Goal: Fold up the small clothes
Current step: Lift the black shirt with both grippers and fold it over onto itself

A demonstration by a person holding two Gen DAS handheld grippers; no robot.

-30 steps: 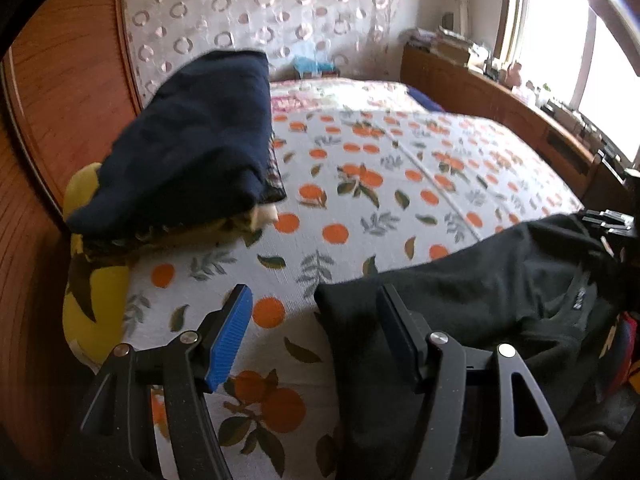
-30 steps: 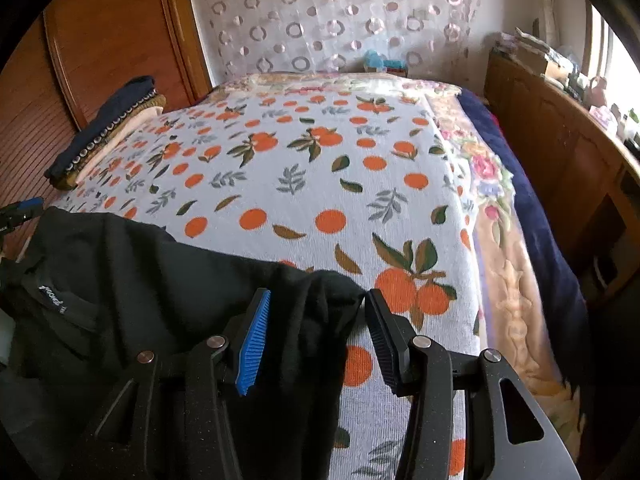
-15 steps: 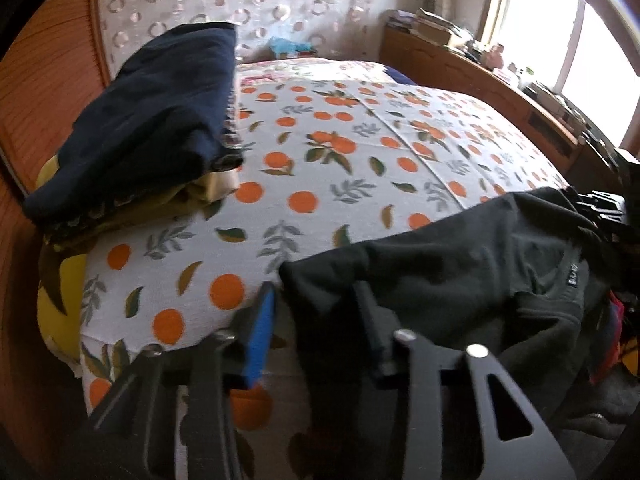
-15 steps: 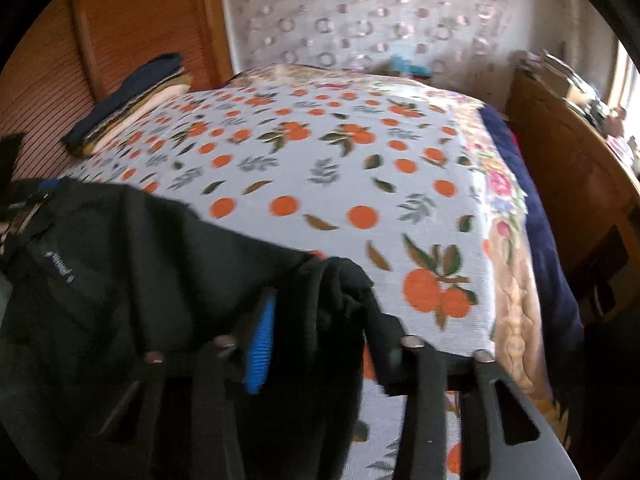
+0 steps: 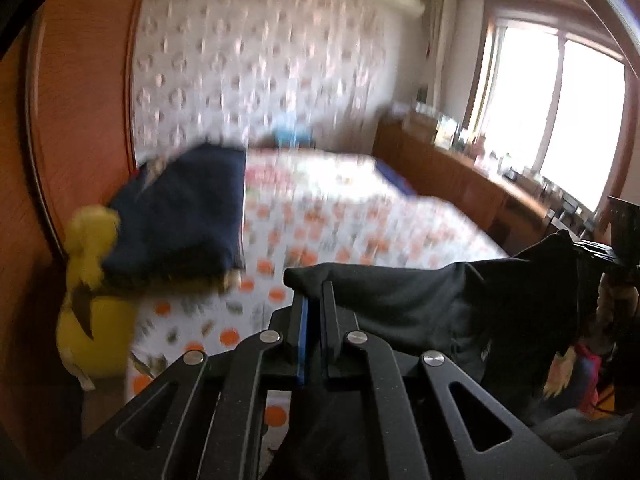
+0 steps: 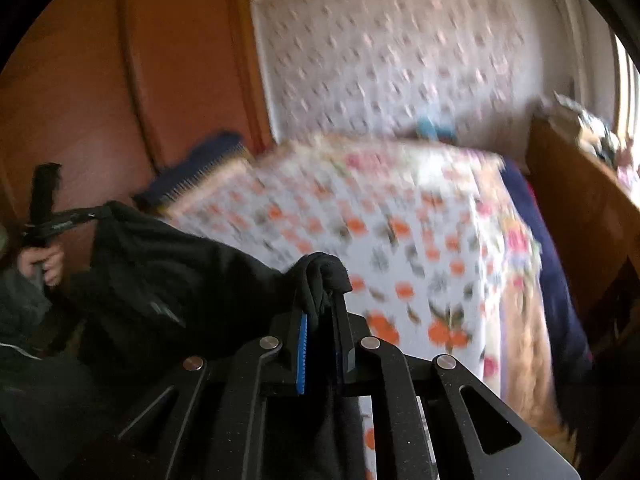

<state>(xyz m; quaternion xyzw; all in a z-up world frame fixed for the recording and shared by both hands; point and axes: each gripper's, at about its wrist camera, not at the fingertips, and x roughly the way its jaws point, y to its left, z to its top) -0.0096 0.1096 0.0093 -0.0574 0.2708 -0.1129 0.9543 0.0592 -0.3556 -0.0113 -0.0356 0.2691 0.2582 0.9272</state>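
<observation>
The left gripper has just closed, its jaws pinching black cloth. The right gripper has just closed too, clamped on cloth. A hand at nine o'clock grips the left handle.

2 grippers, 1 black garment, 1 folded stack, 1 bed.

A soft, matt black cloth garment with a slightly fuzzy nap is seen. The left gripper and right gripper are formed of matt black plastic, joined by shiny metal rivets, with ribbed blue pads. The bedsheet is printed cloth. The wardrobe is of smooth, reddish wood with a low sheen.
</observation>
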